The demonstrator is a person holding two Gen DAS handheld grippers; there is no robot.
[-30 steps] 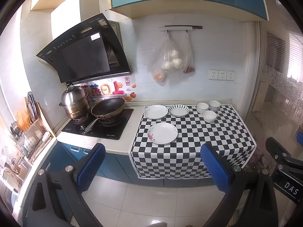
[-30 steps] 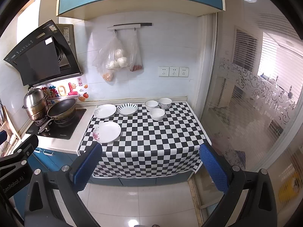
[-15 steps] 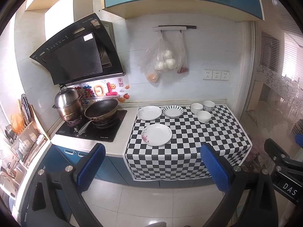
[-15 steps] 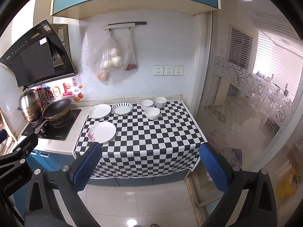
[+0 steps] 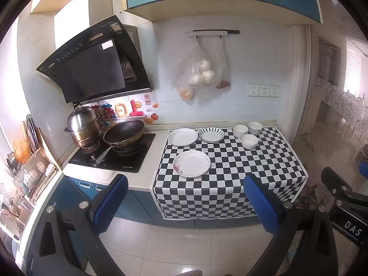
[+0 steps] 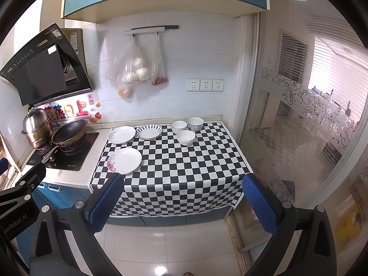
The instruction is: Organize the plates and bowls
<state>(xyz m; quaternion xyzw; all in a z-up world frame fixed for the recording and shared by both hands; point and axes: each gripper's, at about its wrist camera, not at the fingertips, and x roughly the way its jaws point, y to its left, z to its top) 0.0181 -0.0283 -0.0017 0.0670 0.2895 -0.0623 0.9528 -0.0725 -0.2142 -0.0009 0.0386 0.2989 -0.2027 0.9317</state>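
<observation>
- As both views have drawn nearer over the last second, the crockery looms larger, though nothing on the checkered tabletop [image 5: 264,168] has moved.
- Left gripper [image 5: 184,203] and right gripper [image 6: 181,203] hang wide open, empty (well short of it).
- Near plate [image 5: 191,163] sits left; bowls [image 5: 249,141] cluster far right, so sorting looks unstarted.
</observation>
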